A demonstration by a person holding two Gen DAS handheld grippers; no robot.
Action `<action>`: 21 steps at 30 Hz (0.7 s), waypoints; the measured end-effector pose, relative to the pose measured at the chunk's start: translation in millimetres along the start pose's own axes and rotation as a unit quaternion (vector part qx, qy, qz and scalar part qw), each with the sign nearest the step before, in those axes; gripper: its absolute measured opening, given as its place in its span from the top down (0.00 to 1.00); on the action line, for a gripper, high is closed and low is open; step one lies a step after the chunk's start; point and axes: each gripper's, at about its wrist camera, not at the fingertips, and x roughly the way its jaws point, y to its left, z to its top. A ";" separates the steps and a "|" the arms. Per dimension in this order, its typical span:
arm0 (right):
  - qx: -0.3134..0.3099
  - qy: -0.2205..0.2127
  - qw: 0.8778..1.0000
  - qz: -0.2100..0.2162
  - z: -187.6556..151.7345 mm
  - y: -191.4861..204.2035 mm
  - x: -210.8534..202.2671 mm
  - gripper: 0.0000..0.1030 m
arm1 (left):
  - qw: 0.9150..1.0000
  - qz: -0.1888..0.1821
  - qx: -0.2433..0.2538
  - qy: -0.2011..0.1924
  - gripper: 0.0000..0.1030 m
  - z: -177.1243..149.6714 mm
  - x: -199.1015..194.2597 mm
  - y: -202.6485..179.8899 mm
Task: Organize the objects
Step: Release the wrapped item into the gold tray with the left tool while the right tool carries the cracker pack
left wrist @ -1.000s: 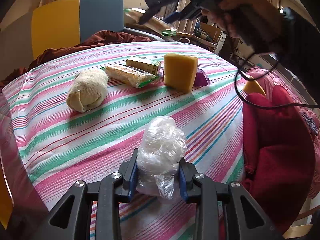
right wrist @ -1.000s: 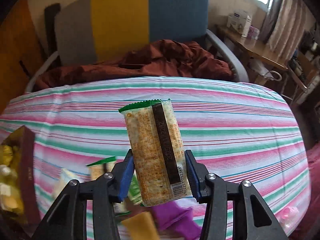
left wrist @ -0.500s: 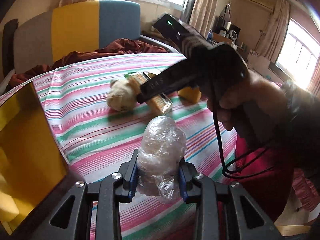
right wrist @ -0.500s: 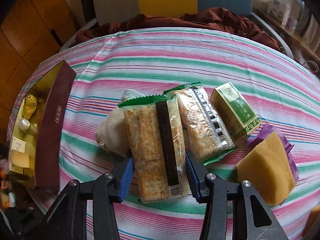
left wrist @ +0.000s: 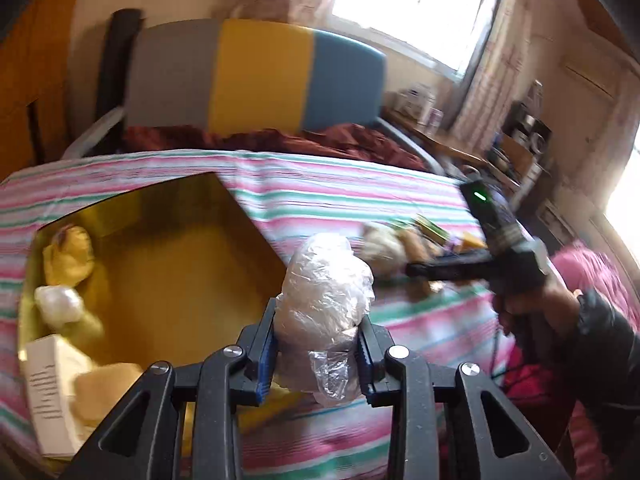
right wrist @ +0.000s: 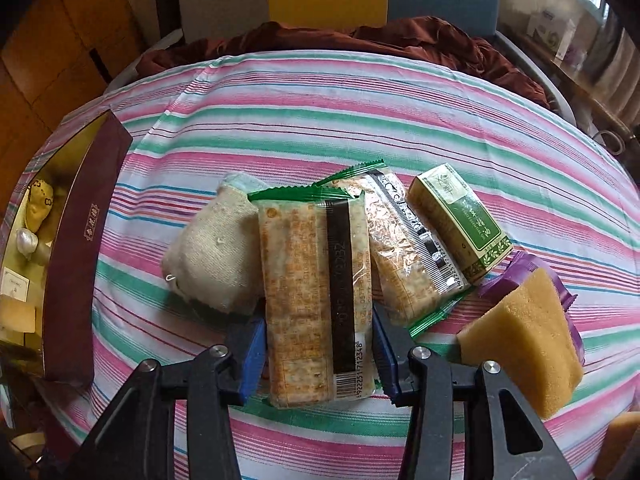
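Note:
My left gripper [left wrist: 316, 356] is shut on a crumpled clear plastic bag [left wrist: 326, 300], held by the right edge of an open gold-lined box [left wrist: 168, 264]. My right gripper [right wrist: 318, 348] is shut on a green-edged cracker packet [right wrist: 316, 296], low over the striped tablecloth [right wrist: 320, 120]. Beside it lie a cream knitted bundle [right wrist: 216, 256], a second cracker packet [right wrist: 404, 252], a green box [right wrist: 460, 224] and a yellow sponge [right wrist: 524, 340] on a purple wrapper. The right gripper's body [left wrist: 488, 256] shows in the left wrist view.
The box, maroon outside [right wrist: 80, 248], holds a yellow pouch [left wrist: 68, 256], a white wad [left wrist: 56, 304] and a white carton [left wrist: 52, 392]. A grey, yellow and blue chair [left wrist: 256, 76] with a maroon cloth [right wrist: 360, 40] stands behind the table. A pink cushion [left wrist: 600, 272] is at right.
My left gripper has swung left with the plastic bag, bringing the gold box under it. My right gripper has lowered the cracker packet closer to the objects on the cloth.

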 end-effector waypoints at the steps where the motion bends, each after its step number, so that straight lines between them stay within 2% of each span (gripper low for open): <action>1: -0.001 -0.001 1.000 -0.001 0.2 0.5 0.0 0.54 | 1.000 0.014 -0.016 -0.001 0.68 4.2 -3.3 15.4; 5: -0.007 -0.002 1.000 -0.005 0.3 1.6 -0.3 0.54 | 0.996 0.057 -0.070 0.013 0.68 20.0 -7.1 70.7; 11: -0.010 -0.004 1.000 -0.008 0.1 0.6 -1.5 0.54 | 0.985 0.106 -0.123 0.063 0.68 27.1 8.7 133.0; 16: -0.009 -0.005 1.000 -0.010 1.0 0.8 -1.6 0.54 | 0.976 0.125 -0.156 0.092 0.68 27.2 26.7 159.4; 21: -0.011 -0.006 1.000 -0.011 2.7 1.1 -0.9 0.54 | 0.970 0.148 -0.150 0.124 0.62 21.6 44.7 173.9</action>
